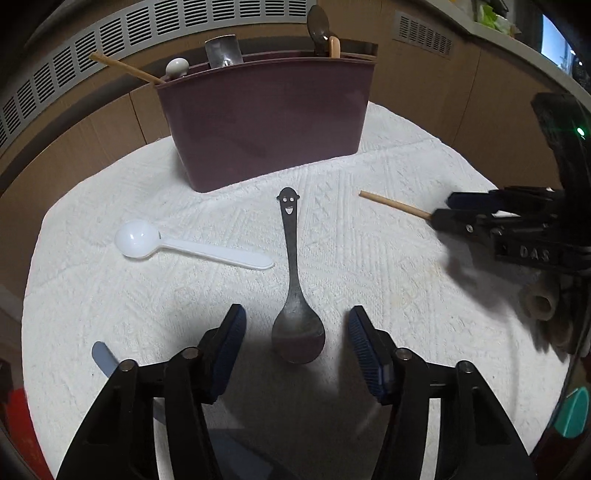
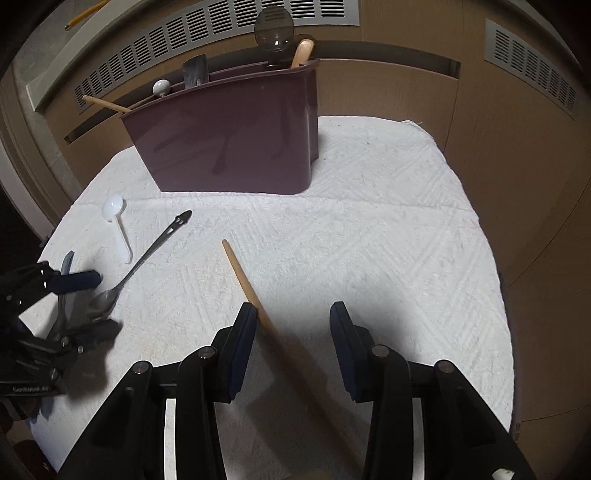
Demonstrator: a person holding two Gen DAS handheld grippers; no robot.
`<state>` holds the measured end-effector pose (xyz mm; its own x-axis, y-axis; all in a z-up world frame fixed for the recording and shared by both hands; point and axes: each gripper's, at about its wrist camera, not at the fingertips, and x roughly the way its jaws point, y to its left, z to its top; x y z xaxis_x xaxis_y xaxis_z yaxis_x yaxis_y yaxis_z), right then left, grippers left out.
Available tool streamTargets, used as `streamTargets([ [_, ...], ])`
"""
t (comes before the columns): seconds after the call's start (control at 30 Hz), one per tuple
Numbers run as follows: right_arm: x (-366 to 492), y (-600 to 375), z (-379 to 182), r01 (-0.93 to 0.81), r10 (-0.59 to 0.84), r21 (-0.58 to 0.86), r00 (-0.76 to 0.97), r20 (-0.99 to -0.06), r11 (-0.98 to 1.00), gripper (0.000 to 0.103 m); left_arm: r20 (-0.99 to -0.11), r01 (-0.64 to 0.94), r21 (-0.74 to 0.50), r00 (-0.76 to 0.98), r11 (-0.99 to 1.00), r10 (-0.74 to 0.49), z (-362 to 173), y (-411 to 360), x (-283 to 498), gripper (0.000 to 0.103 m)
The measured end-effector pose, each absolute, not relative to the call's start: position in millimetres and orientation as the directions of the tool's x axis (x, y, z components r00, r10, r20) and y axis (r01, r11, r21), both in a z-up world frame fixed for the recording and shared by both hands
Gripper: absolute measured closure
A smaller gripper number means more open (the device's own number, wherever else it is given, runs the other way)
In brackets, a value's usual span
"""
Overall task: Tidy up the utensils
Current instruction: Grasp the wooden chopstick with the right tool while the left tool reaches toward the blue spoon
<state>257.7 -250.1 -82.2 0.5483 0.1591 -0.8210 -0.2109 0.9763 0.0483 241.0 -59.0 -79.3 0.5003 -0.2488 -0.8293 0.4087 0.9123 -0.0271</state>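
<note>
A dark metal spoon with a smiling face cut in its handle lies on the white towel, bowl toward me. My left gripper stands open with that bowl between its fingers, pads clear of it. A wooden stick lies slantwise between the fingers of my right gripper, close against the left pad and well apart from the right one; this gripper is open. A maroon utensil caddy at the back holds several utensils. A white plastic scoop lies left of the spoon.
A blue-grey utensil handle pokes out beside my left finger. The towel's edge runs round to brown panels with vent grilles. A teal object and a cardboard tube sit at the right.
</note>
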Motion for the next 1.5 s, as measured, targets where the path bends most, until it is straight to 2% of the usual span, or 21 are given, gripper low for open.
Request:
streamTargets([
  [0.2, 248, -240, -84, -0.215, 0.082, -0.054, 0.576, -0.813, 0.975, 0.060, -0.828, 0.347, -0.039, 0.513, 0.937, -0.225, -81, -59, 242, 0.047],
  [0.27, 248, -247, -84, -0.197, 0.102, -0.014, 0.569, -0.816, 0.980, 0.057, -0.825, 0.320, -0.047, 0.522, 0.946, -0.217, -81, -57, 241, 0.050],
  [0.3, 249, -249, -83, -0.195, 0.118, 0.007, 0.565, -0.817, 0.981, 0.053, -0.818, 0.298, -0.054, 0.534, 0.953, -0.213, -80, -54, 241, 0.060],
  [0.33, 249, -250, -83, -0.205, 0.141, 0.029, 0.556, -0.819, 0.978, 0.048, -0.812, 0.278, -0.064, 0.544, 0.958, -0.212, -79, -48, 240, 0.074],
  [0.43, 248, -242, -84, -0.252, 0.154, 0.019, 0.530, -0.834, 0.967, 0.038, -0.788, 0.228, -0.138, 0.564, 0.964, -0.246, -74, -29, 238, 0.090],
  [0.5, 245, -235, -84, -0.284, 0.136, -0.023, 0.527, -0.839, 0.958, 0.037, -0.763, 0.210, -0.159, 0.595, 0.965, -0.255, -64, -16, 232, 0.090],
  [0.63, 240, -231, -82, -0.257, 0.129, -0.007, 0.509, -0.851, 0.966, 0.039, -0.707, 0.206, -0.152, 0.661, 0.967, -0.252, -37, 3, 217, 0.090],
  [0.7, 235, -223, -80, -0.293, 0.175, 0.033, 0.473, -0.863, 0.955, 0.042, -0.701, 0.227, -0.163, 0.658, 0.960, -0.274, -30, 9, 215, 0.088],
  [0.77, 227, -210, -76, -0.370, 0.292, 0.137, 0.403, -0.867, 0.919, 0.052, -0.696, 0.244, -0.163, 0.658, 0.956, -0.287, -29, 13, 212, 0.087],
  [0.83, 223, -199, -72, -0.419, 0.357, 0.190, 0.367, -0.859, 0.888, 0.072, -0.700, 0.245, -0.163, 0.654, 0.956, -0.287, -32, 17, 209, 0.084],
  [0.97, 233, -187, -72, -0.398, 0.242, 0.040, 0.471, -0.849, 0.917, 0.072, -0.719, 0.194, -0.208, 0.635, 0.959, -0.285, -43, 31, 207, 0.081],
  [1.0, 238, -186, -74, -0.395, 0.243, 0.049, 0.459, -0.854, 0.917, 0.073, -0.723, 0.175, -0.215, 0.633, 0.961, -0.277, -44, 36, 207, 0.079],
  [1.07, 245, -182, -77, -0.402, 0.288, 0.105, 0.426, -0.857, 0.909, 0.073, -0.730, 0.142, -0.220, 0.632, 0.965, -0.259, -47, 45, 206, 0.065],
  [1.13, 242, -175, -75, -0.428, 0.319, 0.125, 0.420, -0.850, 0.895, 0.073, -0.734, 0.089, -0.224, 0.640, 0.970, -0.228, -48, 58, 205, 0.057],
  [1.3, 226, -149, -71, -0.493, 0.378, 0.149, 0.405, -0.832, 0.857, 0.073, -0.755, -0.053, -0.284, 0.628, 0.957, -0.189, -55, 96, 206, 0.048],
  [1.37, 222, -138, -77, -0.505, 0.337, 0.092, 0.419, -0.843, 0.858, 0.074, -0.769, -0.084, -0.285, 0.614, 0.955, -0.175, -61, 102, 206, 0.047],
  [1.4, 220, -137, -80, -0.507, 0.317, 0.059, 0.442, -0.839, 0.860, 0.077, -0.775, -0.077, -0.278, 0.607, 0.957, -0.176, -62, 101, 206, 0.047],
  [1.43, 220, -135, -81, -0.501, 0.290, 0.019, 0.470, -0.834, 0.865, 0.089, -0.779, -0.065, -0.271, 0.601, 0.960, -0.180, -63, 99, 206, 0.047],
  [1.5, 224, -140, -81, -0.482, 0.272, 0.008, 0.481, -0.834, 0.876, 0.098, -0.777, -0.021, -0.267, 0.596, 0.963, -0.203, -63, 91, 206, 0.047],
])
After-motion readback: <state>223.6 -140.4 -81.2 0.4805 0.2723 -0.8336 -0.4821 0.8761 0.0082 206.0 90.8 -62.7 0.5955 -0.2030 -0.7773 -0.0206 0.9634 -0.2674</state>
